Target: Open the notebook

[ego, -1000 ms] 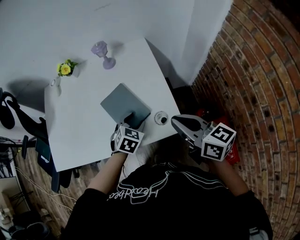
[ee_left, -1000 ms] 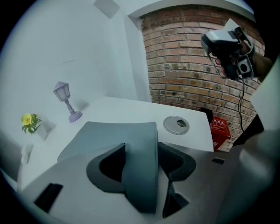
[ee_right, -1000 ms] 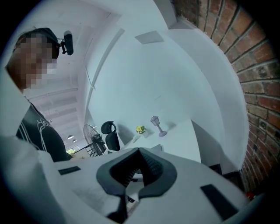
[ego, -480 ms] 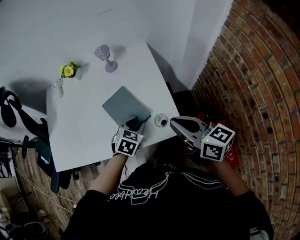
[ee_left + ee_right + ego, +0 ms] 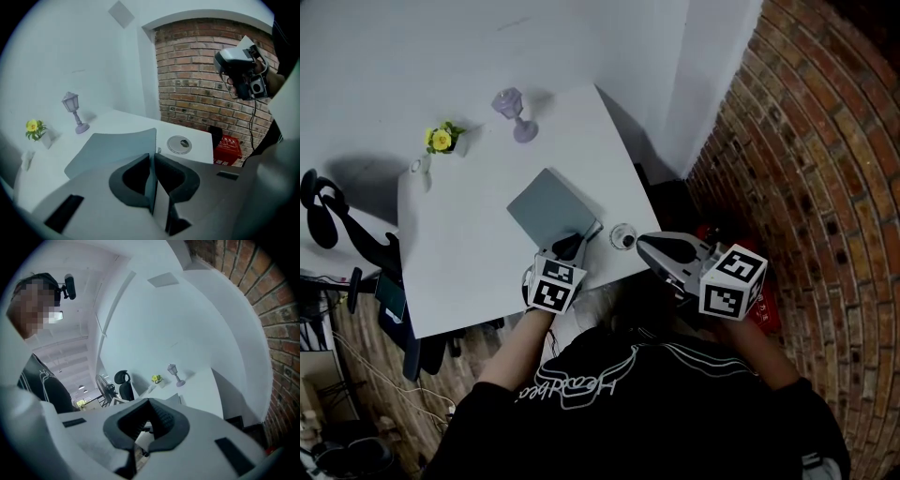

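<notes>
The white desk [image 5: 469, 253] stands before a white wall [image 5: 441, 47], with a brick wall [image 5: 806, 169] to its right. The grey notebook [image 5: 546, 206] lies close to the desk's near edge, toward the near right corner. A round disc [image 5: 622, 236] sits just beside it at that edge. A purple lamp ornament [image 5: 514, 111] stands by the far edge, and a yellow flower [image 5: 441, 139] by the far left corner.

The left gripper [image 5: 569, 246] angles down onto the notebook's near corner. Its jaws have just been closing and now clamp the edge of the cover [image 5: 112, 147], which bows upward. The right gripper [image 5: 643, 247] is held near level at the near right corner, jaw tips together, holding nothing.

One second ago the left jaws were spread at that corner. Notebook, disc and right gripper keep their places.
</notes>
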Tool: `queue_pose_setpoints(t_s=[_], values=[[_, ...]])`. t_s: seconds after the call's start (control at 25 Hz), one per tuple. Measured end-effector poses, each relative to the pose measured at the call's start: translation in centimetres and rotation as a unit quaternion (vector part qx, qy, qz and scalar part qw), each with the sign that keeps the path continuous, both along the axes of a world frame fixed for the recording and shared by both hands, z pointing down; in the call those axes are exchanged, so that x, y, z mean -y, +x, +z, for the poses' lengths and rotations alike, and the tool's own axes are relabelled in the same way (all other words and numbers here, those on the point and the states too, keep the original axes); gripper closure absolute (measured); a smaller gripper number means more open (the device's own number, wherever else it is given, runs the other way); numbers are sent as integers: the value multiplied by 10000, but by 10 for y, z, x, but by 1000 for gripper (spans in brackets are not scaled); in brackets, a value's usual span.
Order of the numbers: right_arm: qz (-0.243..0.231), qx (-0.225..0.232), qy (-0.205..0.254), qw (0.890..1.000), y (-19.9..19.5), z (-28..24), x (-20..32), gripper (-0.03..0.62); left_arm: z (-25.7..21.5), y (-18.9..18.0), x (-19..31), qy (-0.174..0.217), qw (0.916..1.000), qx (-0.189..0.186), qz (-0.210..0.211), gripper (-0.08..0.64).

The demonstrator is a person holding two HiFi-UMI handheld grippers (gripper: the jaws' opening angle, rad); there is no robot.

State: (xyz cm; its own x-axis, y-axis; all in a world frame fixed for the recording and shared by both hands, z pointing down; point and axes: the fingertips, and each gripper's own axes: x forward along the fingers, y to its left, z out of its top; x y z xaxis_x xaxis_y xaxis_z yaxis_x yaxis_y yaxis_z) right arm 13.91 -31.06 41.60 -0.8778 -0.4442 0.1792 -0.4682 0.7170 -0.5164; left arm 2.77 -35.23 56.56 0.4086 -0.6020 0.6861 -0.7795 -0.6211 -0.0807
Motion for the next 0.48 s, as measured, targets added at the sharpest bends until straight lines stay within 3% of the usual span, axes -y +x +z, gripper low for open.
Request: queue_pose_setpoints(t_s=[0.28,0.48], values=[[-86,125,22,9999,-3,-6,-2,592,-21,-6,-7,276,9996,101,-33,514],[-236,218,30,9995,-15,-4,-3,592,-37,-15,-15,446,9989,-64,-155,517]])
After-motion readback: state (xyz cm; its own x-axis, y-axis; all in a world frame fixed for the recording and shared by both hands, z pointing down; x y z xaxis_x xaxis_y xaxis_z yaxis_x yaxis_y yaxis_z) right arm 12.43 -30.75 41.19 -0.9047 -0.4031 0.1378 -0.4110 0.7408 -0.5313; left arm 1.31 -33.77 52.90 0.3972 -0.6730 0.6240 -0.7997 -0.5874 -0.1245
